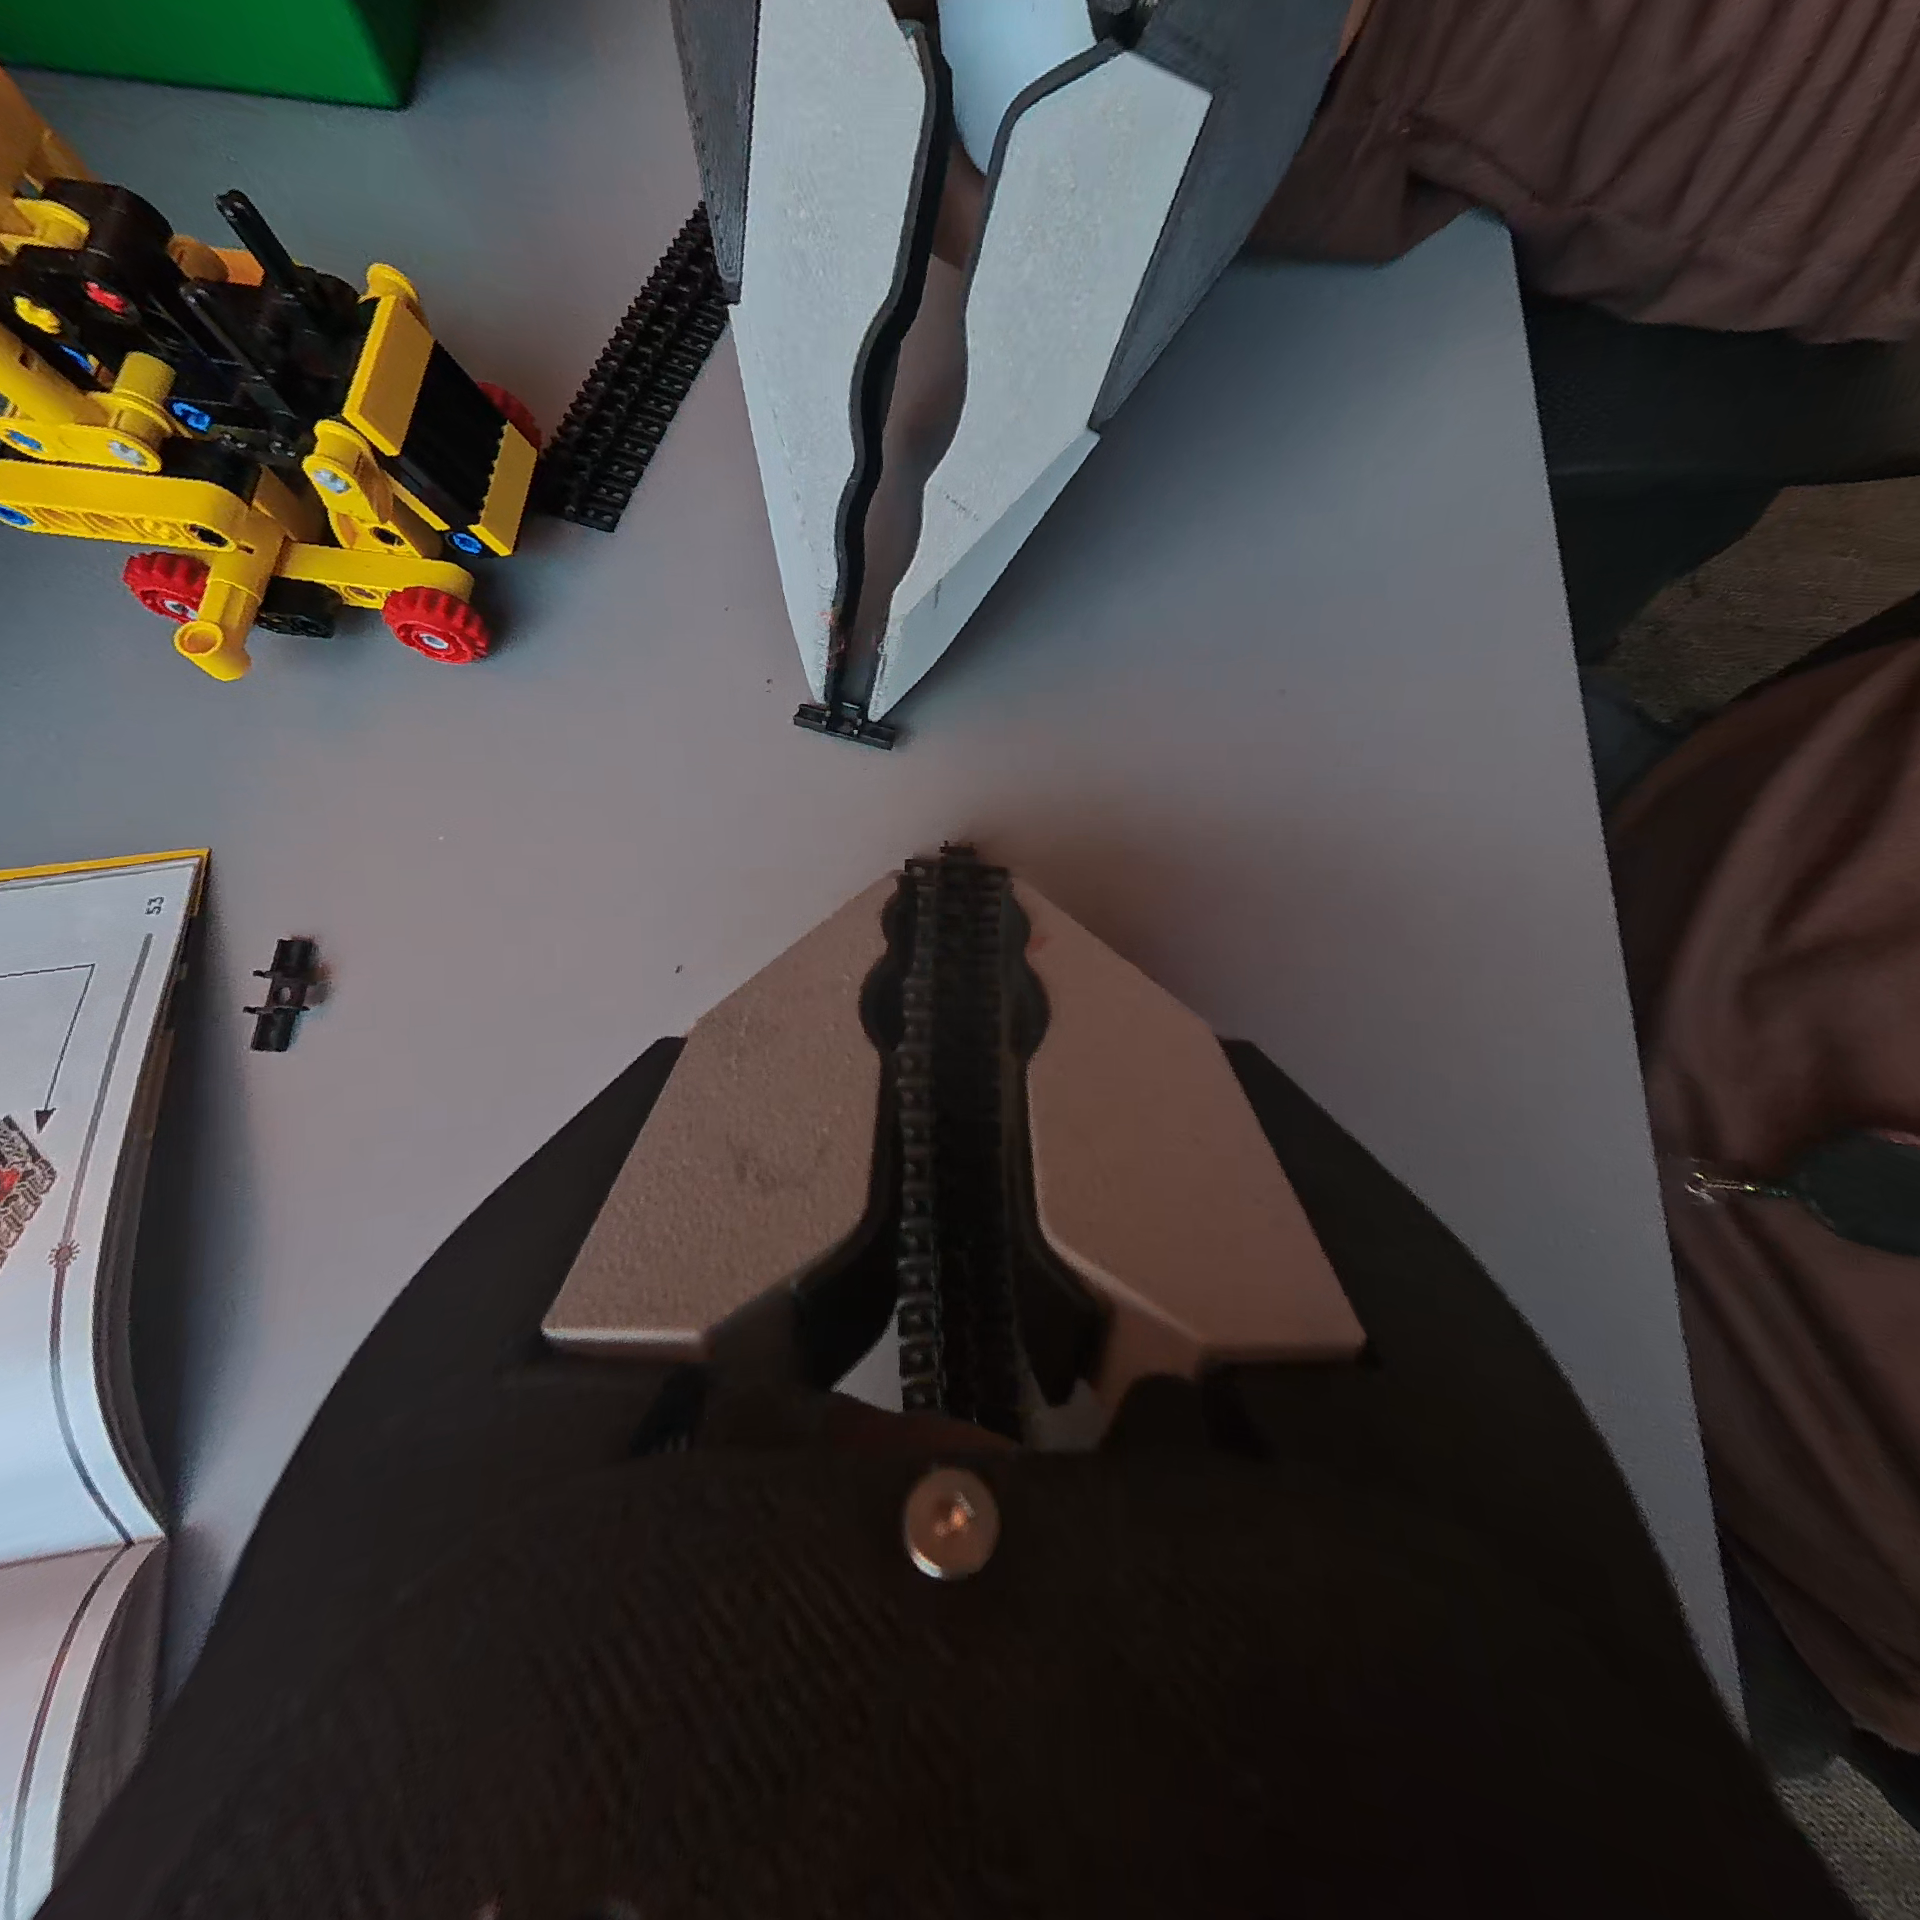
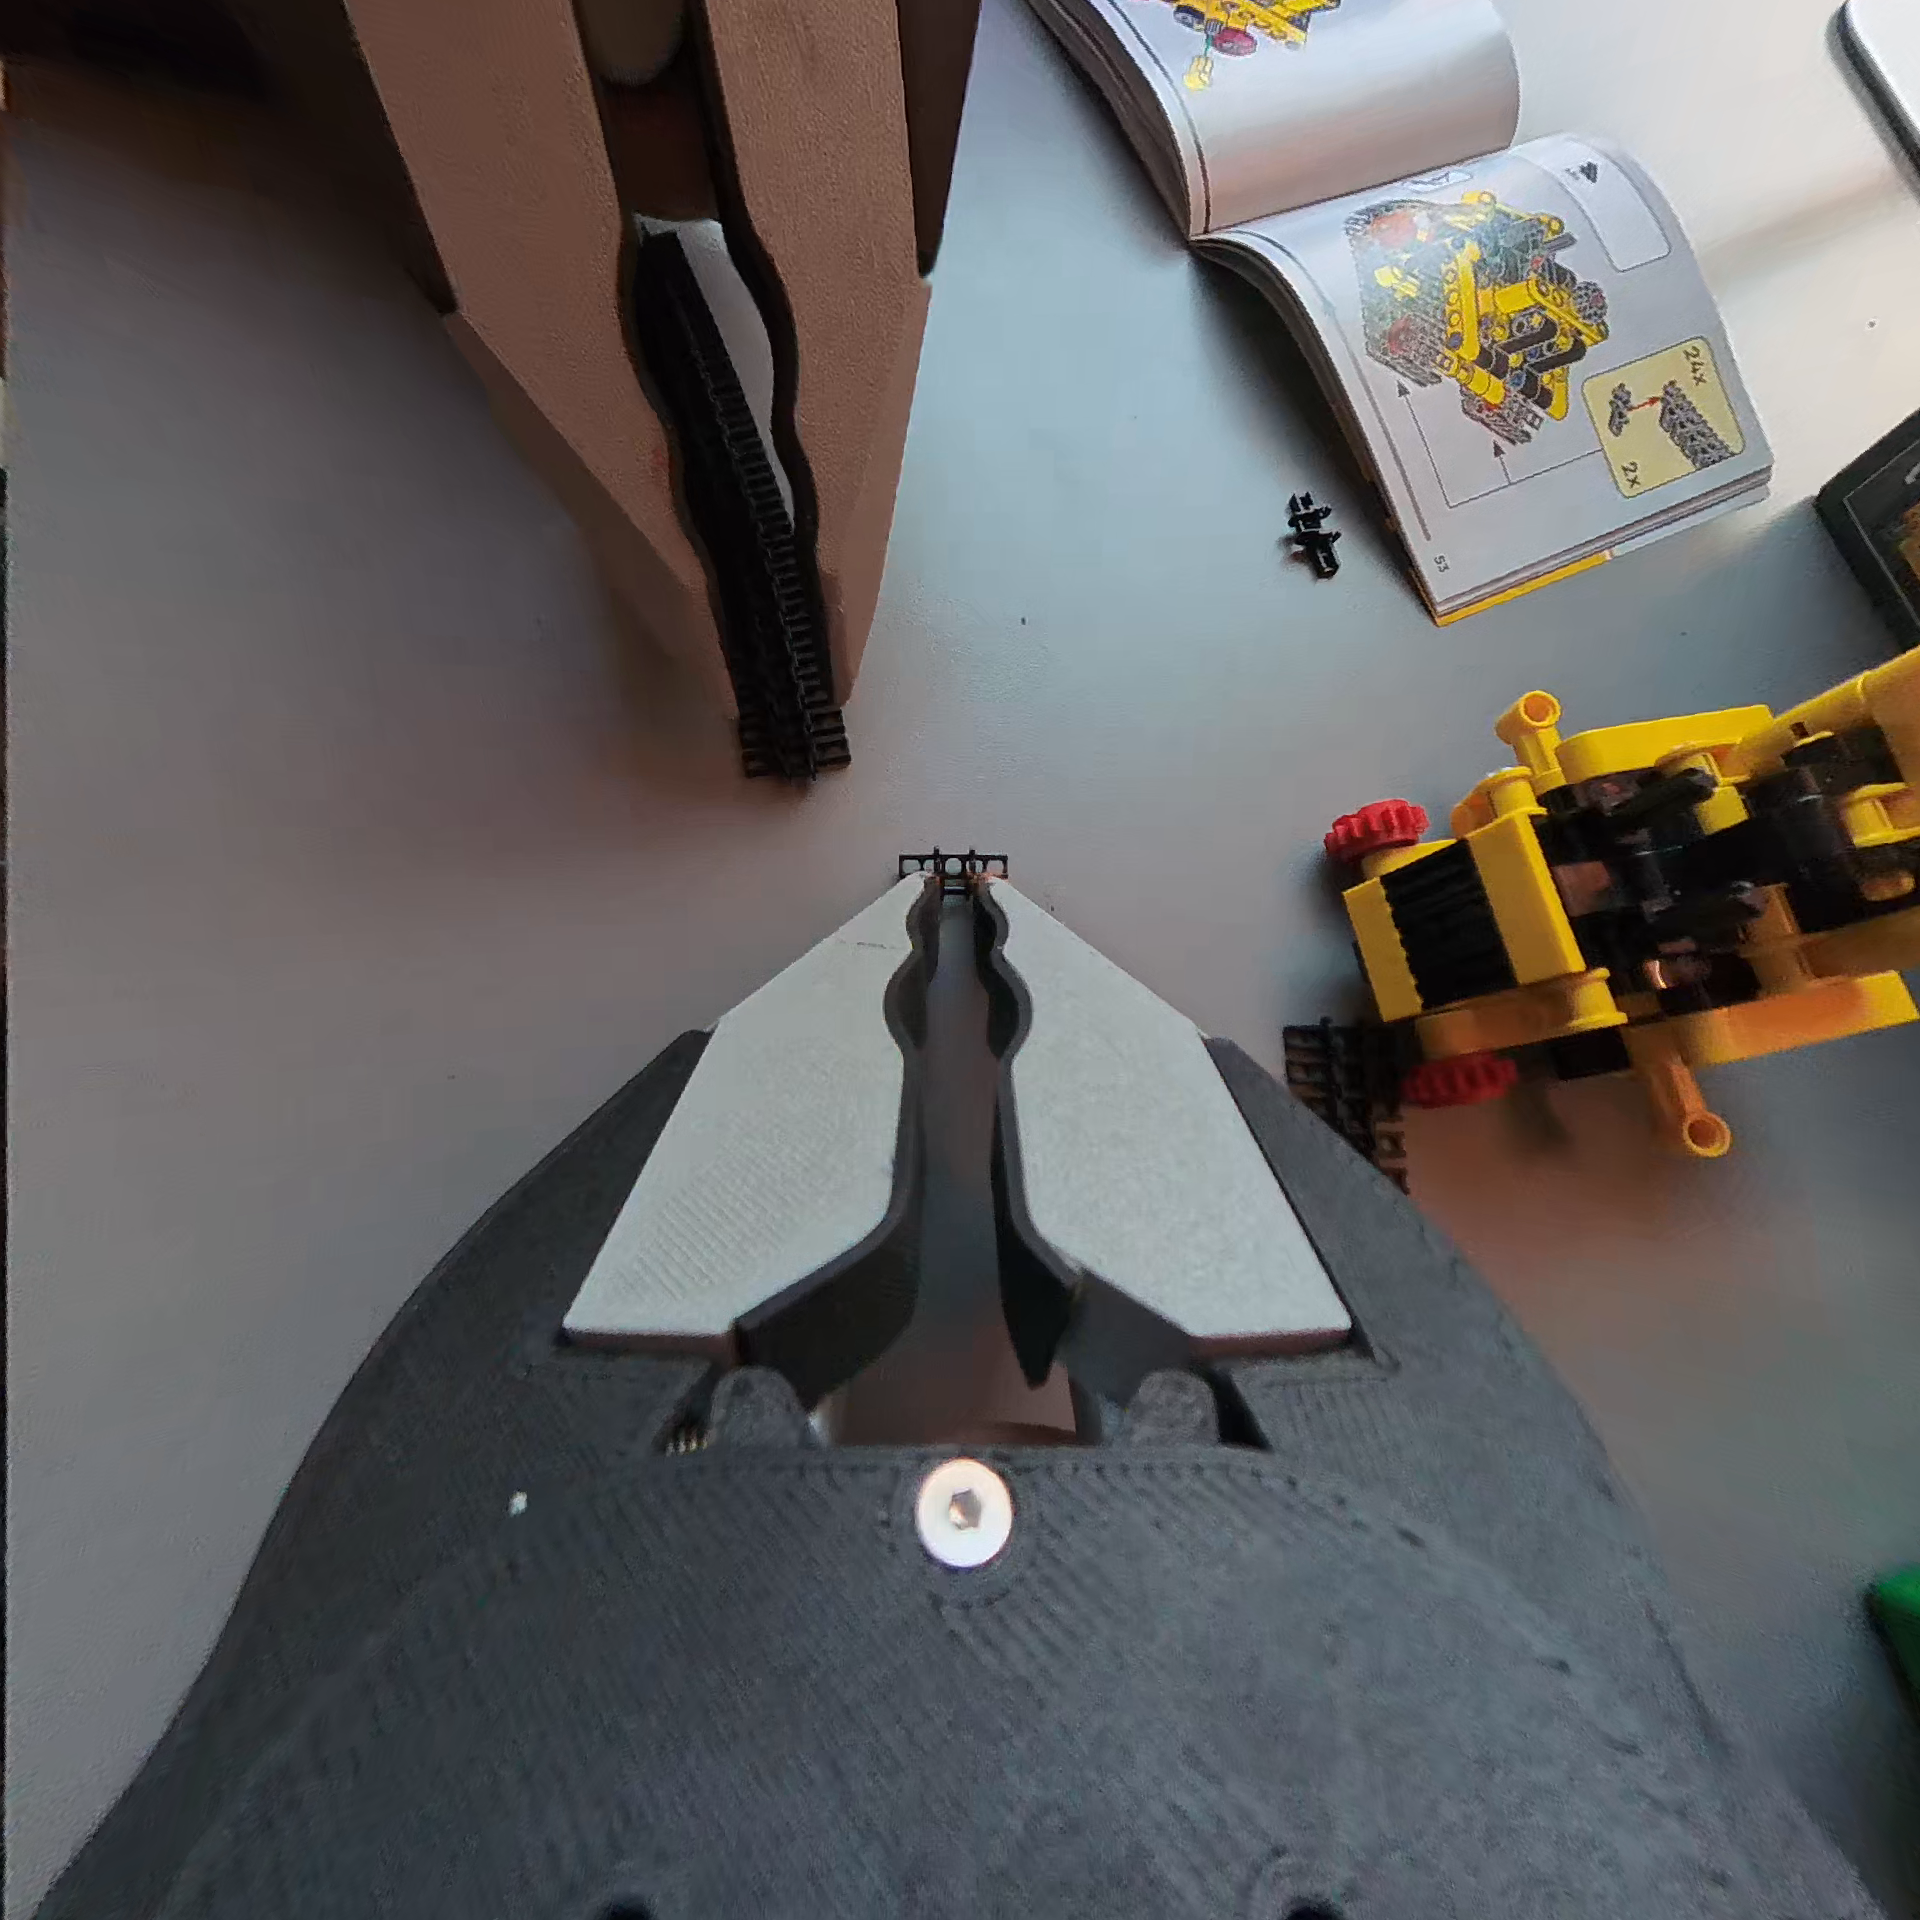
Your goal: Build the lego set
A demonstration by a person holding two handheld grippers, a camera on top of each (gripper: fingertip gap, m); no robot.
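Both claws are clamped: left gripper [image 1: 951,883] on a ribbed black plastic track strip [image 1: 951,1122], right gripper [image 2: 954,883] on one small black track link [image 2: 953,864] (tips facing, apart) above the grey table [image 2: 312,935].

Gap between tips: a bare strip of grey table [image 1: 1195,748] lay between the left gripper [image 1: 951,868] and the right gripper [image 1: 854,696], which faced each other nose to nose
Left gripper's load: a black track strip [image 1: 951,1091] filled the slot between its fingers
Right gripper's load: a single track link [image 1: 847,725] stuck out crosswise at its tips
Bulldozer side: the yellow bulldozer [image 1: 239,436] and a laid track length [image 1: 644,384] blocked that flank
Booklet side: the open instruction booklet [image 1: 73,1195] and a loose link [image 1: 283,992] just beside it took up the edge
Body side: the table edge ran close, a person's sleeve [image 1: 1621,145] over it
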